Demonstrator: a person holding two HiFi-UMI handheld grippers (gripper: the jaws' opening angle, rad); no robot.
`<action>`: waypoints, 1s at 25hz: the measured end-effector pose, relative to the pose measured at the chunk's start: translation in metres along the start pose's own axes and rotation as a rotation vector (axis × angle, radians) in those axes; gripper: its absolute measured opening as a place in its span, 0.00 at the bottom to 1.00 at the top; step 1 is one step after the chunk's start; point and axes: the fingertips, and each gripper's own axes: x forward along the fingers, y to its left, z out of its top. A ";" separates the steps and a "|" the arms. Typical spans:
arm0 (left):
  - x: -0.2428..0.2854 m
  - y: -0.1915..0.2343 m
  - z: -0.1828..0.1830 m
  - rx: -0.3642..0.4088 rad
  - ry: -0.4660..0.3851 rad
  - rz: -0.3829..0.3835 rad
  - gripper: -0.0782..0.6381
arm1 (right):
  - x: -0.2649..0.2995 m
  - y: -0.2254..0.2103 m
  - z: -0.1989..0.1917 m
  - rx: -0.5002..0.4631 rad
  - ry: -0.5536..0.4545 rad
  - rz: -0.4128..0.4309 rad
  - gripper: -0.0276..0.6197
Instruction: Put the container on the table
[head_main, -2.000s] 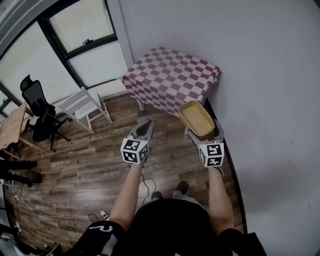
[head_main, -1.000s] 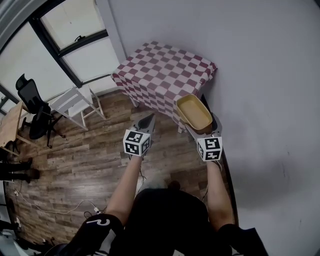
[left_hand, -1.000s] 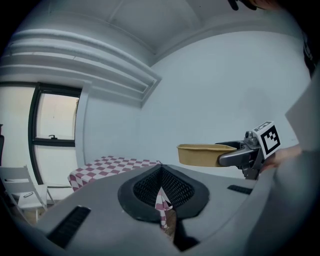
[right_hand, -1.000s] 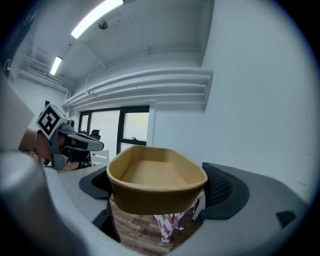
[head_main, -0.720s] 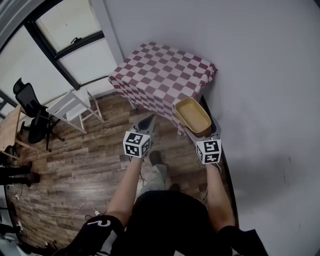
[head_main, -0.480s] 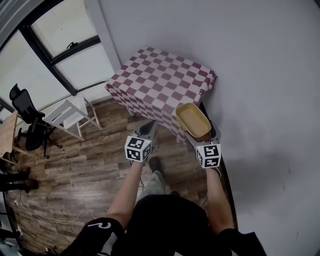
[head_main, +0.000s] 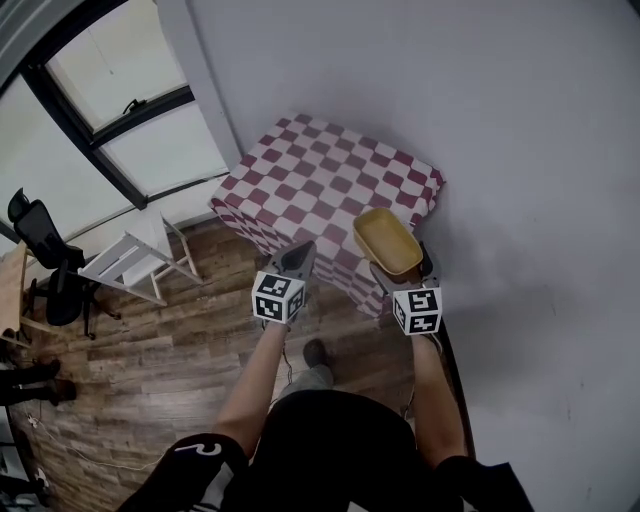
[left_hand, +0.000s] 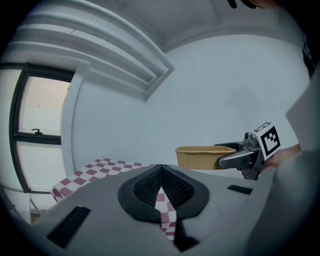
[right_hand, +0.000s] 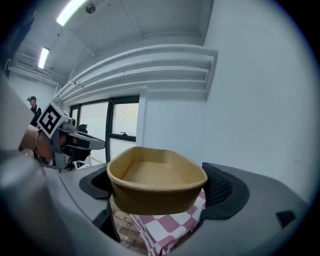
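The checkered desk (head_main: 330, 190) stood ahead. Above its near edge hung the tan container (head_main: 388, 241), pinched across its side walls by the right gripper (head_main: 402, 272). It looked light and thin-walled (probably crushable), favouring a gentle hold. The left gripper (head_main: 293, 258) had its jaws pressed together, empty.

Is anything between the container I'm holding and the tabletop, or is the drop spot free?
Nothing visible blocks it. The container is clamped in the right tongs over the near edge of the checkered table, whose top shows bare. The left tongs are shut and empty, off to the left of the container.
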 end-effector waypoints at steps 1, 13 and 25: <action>0.006 0.011 0.003 0.000 0.002 -0.003 0.14 | 0.013 0.000 0.004 -0.001 0.001 0.000 0.88; 0.059 0.103 0.019 0.020 0.022 -0.061 0.14 | 0.117 0.004 0.023 -0.003 0.022 -0.038 0.88; 0.061 0.153 0.025 0.021 0.000 -0.036 0.14 | 0.157 0.010 0.031 -0.009 0.017 -0.037 0.88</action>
